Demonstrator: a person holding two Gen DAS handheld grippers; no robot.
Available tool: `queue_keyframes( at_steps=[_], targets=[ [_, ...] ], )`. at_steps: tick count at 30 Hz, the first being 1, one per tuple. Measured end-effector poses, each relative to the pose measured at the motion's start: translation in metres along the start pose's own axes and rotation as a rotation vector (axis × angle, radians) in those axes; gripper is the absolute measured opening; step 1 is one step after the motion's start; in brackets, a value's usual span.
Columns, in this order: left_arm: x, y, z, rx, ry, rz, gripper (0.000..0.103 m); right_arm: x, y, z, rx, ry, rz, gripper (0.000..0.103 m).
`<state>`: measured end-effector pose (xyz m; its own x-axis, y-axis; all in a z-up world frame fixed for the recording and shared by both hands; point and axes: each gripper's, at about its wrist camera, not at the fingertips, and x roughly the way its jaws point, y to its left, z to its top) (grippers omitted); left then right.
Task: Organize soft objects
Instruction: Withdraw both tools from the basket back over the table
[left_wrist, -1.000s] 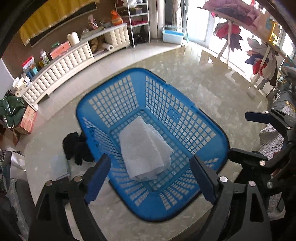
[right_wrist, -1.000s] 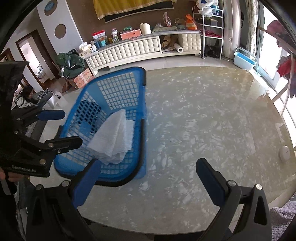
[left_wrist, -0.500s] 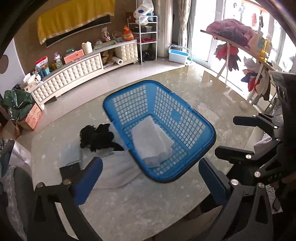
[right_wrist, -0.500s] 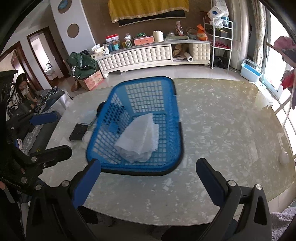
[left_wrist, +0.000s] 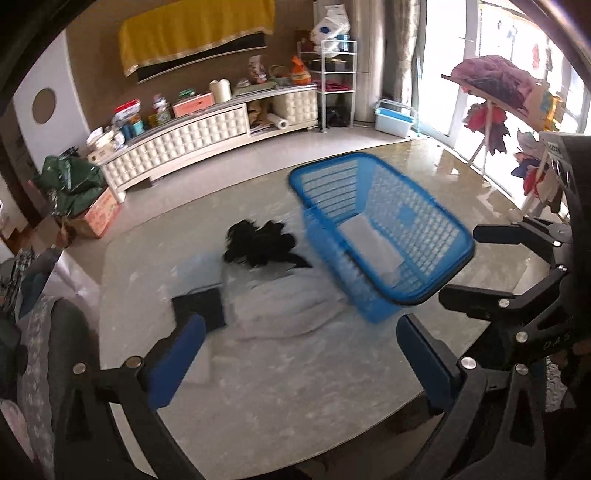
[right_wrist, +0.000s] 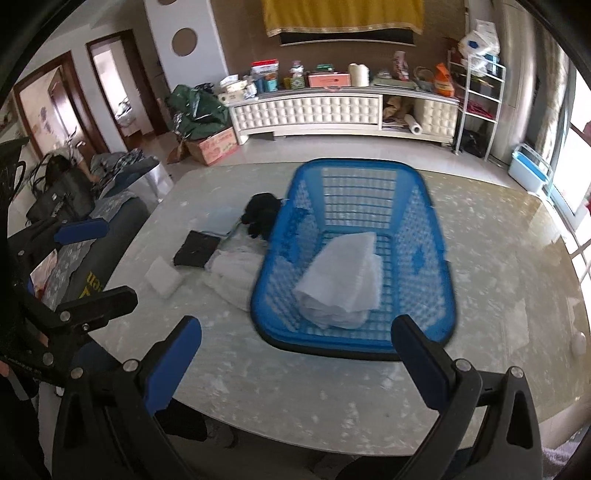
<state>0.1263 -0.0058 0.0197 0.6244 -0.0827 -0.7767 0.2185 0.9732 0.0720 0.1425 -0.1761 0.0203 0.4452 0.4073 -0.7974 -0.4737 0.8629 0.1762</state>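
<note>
left wrist view, near to far: left gripper (left_wrist: 295, 350), blue pads spread to full width, nothing between them, hanging over bare marble table (left_wrist: 295, 398). beyond the pads: folded white cloth (left_wrist: 280, 306) flat on the table, a flat black square item (left_wrist: 201, 306) touching its left side, a black fuzzy bundle (left_wrist: 258, 242) just behind it. to the right, blue basket (left_wrist: 384, 229) sitting on the table, a folded white towel (left_wrist: 369, 240) lying on its floor. at the right edge, the right gripper (left_wrist: 491, 266) seen side-on, jaws apart, empty.

right wrist view, near to far: right gripper (right_wrist: 295, 362), blue pads wide apart, holding nothing, poised over the near table (right_wrist: 332, 406) edge. just past it, blue basket (right_wrist: 354, 258) with the white towel (right_wrist: 343, 284) heaped toward the near end of its floor. left of the basket, touching its wall: white cloth (right_wrist: 236, 273); then black square item (right_wrist: 195, 249), a small white pad (right_wrist: 164, 277) nearer the table edge, black bundle (right_wrist: 262, 214) at the basket's far left corner. left gripper (right_wrist: 88, 266) at the left margin, open. far: quilted white sideboard (right_wrist: 314, 110) laden with boxes and bottles, wire shelf rack (right_wrist: 476, 96), yellow drape (right_wrist: 343, 14) on the brown wall.
</note>
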Motion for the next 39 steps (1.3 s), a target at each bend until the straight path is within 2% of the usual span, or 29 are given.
queue_keyframes(
  at_steps=[8,22,39],
  targets=[
    [-0.005,0.052,-0.033,-0.093,0.031,0.049,0.103,0.032,0.039,0.012,-0.075,0.032,0.025,0.103],
    [0.009,0.120,-0.078,-0.221,0.091,0.066,0.103,0.088,0.100,0.022,-0.191,0.126,0.056,0.103],
    [0.063,0.167,-0.101,-0.313,0.170,0.029,0.103,0.157,0.121,0.031,-0.243,0.237,0.015,0.103]
  ],
)
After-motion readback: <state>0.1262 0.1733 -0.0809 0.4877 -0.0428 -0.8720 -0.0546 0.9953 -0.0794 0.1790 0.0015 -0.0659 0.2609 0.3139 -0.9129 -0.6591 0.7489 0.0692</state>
